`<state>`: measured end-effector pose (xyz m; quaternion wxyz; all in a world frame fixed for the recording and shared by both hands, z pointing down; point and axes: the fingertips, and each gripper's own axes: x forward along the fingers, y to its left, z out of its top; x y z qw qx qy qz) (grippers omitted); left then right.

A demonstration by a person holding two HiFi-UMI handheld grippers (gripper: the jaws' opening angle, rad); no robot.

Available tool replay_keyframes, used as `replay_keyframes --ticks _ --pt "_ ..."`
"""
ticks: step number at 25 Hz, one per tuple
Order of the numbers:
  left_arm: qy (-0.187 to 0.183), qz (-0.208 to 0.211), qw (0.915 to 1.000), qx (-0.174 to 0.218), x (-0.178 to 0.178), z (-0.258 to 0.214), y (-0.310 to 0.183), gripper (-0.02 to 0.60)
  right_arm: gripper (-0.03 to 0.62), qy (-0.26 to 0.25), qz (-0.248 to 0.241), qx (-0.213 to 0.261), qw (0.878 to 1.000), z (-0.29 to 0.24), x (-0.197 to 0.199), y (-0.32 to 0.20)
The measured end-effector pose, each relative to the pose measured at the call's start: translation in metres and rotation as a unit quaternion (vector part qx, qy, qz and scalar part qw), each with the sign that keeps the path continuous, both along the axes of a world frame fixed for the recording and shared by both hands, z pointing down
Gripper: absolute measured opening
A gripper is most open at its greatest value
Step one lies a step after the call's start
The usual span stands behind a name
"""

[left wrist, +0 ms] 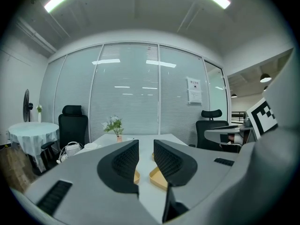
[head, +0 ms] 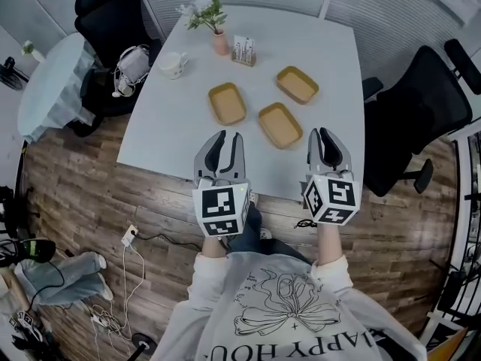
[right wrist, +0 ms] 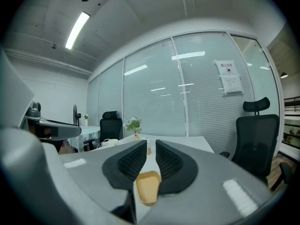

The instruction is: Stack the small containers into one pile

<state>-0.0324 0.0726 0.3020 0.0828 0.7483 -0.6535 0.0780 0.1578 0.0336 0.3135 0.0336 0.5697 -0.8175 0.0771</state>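
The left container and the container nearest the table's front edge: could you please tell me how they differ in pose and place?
The left container points nearly straight away from the person; the nearest container lies slanted. The left container sits straight ahead of the left tool; the nearest container sits ahead of the gap between it and the right tool. Both are tan, shallow, empty and upright.

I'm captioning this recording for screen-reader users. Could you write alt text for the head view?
Three shallow tan containers lie apart, unstacked, on a white table. The left gripper and right gripper reach over its near edge, both open and empty. A flower vase and a mug stand at the far side.
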Motion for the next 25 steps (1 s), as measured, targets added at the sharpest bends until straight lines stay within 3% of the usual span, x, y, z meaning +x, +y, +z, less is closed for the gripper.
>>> replay_keyframes --ticks 14,25 --pt "0.011 0.068 0.9958 -0.061 -0.003 0.046 -0.111 0.089 0.064 0.009 0.044 -0.056 0.997 0.044 -0.004 -0.092" --pt "0.018 0.126 0.9799 -0.153 0.01 0.122 -0.145 0.089 0.087 0.031 0.078 -0.129 0.988 0.108 0.001 -0.122"
